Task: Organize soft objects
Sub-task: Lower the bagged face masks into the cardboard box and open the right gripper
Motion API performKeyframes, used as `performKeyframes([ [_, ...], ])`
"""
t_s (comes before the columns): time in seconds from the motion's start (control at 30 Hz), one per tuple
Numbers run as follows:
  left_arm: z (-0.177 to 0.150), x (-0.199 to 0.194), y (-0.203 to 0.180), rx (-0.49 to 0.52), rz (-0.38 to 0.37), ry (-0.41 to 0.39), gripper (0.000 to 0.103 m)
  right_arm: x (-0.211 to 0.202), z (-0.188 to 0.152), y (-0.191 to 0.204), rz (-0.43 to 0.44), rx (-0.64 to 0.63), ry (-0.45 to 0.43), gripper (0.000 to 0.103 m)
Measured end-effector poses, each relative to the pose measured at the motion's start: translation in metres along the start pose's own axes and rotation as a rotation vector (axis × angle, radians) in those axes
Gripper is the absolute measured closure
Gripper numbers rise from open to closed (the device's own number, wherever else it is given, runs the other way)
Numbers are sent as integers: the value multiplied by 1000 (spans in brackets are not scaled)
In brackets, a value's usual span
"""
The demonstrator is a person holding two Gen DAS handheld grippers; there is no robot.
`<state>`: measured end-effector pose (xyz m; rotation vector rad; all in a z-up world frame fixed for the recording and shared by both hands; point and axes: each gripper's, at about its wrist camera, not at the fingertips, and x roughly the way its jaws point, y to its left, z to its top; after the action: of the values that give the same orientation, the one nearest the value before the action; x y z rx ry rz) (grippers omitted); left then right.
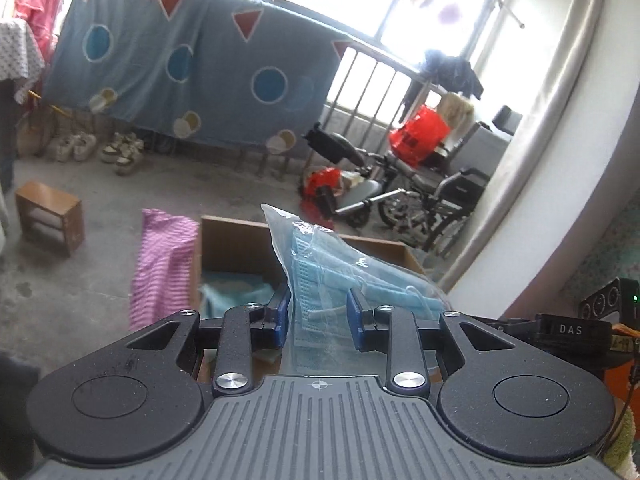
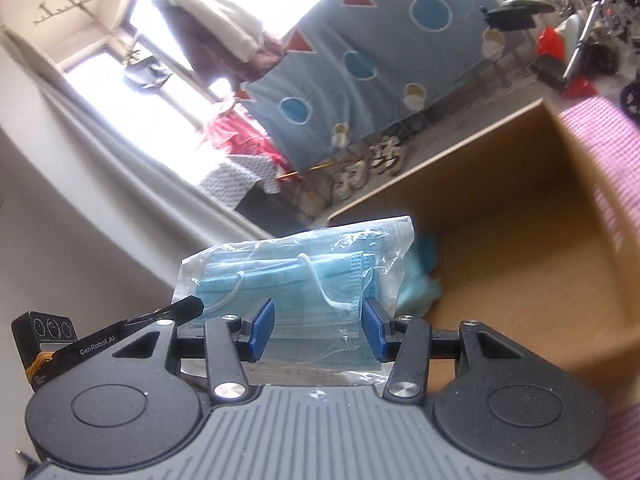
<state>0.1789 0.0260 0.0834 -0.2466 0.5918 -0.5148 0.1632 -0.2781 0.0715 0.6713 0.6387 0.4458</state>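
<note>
A clear plastic bag of pale blue face masks (image 2: pixel 304 280) lay between the right gripper (image 2: pixel 318 330) pads, long axis running across them. Its jaws stood partly apart; grip unclear. The left gripper (image 1: pixel 318 318), likewise part-open, flanked the bag's edge above the cardboard box (image 1: pixel 236 244).

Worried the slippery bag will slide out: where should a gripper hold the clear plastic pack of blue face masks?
Pinch the clear plastic pack of blue face masks across the thick mask stack, entering from its short lower edge; the empty film margins are thin and would likely slip.
</note>
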Motion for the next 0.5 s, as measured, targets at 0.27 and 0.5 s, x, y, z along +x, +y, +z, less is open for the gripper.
performKeyframes([
  [0.27,27,106,-4,-21,-77,115,75,38,74,-63,-157,0,42,52],
  [0.5,26,201,24,-108,-51,319,75,86,106,-100,-316,-96,104,52],
])
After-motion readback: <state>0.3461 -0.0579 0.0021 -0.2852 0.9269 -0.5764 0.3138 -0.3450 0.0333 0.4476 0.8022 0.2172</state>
